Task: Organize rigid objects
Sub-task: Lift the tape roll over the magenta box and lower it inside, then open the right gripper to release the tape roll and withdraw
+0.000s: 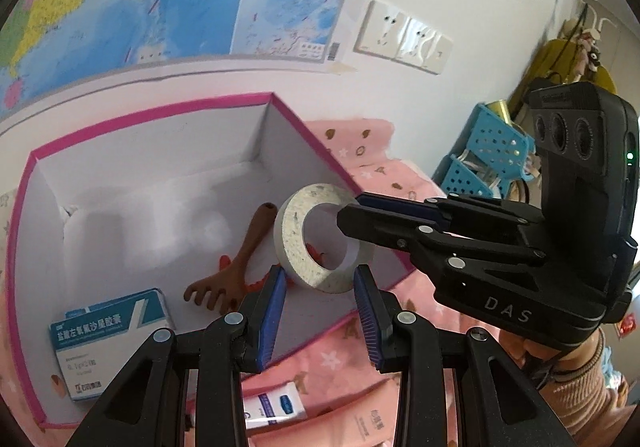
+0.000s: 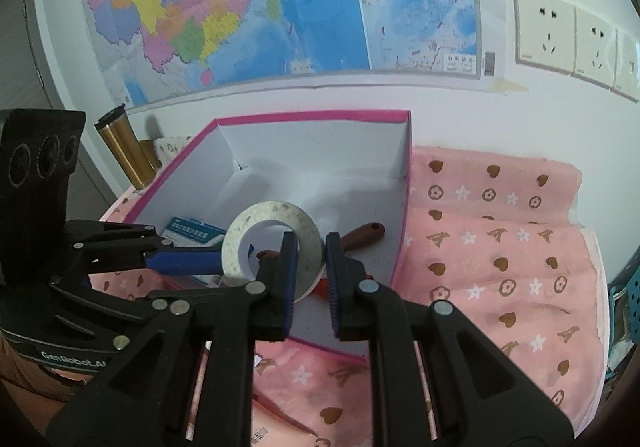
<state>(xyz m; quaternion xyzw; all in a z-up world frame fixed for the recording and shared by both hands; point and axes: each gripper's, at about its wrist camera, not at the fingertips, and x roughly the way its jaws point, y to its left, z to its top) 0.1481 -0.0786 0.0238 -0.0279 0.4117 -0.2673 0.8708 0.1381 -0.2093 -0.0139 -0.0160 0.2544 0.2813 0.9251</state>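
Note:
A white tape roll (image 1: 316, 243) hangs over the open pink-rimmed box (image 1: 152, 111), held upright. My right gripper (image 1: 352, 213) is shut on the roll's far rim, one finger through its hole; in the right wrist view it (image 2: 312, 275) pinches the roll (image 2: 272, 247). My left gripper (image 1: 320, 311) is open, its blue pads on either side of the roll's lower edge, not clearly touching; it also shows in the right wrist view (image 2: 188, 261). Inside the box lie a brown rake-shaped tool (image 1: 236, 267) and a blue and white medicine carton (image 1: 108, 343).
The box (image 2: 404, 183) stands on a pink patterned cloth (image 2: 500, 267) against a wall with a map. A gold flask (image 2: 120, 147) stands at the left, blue perforated baskets (image 1: 484, 151) at the right. A small tube or carton (image 1: 276, 407) lies in front of the box.

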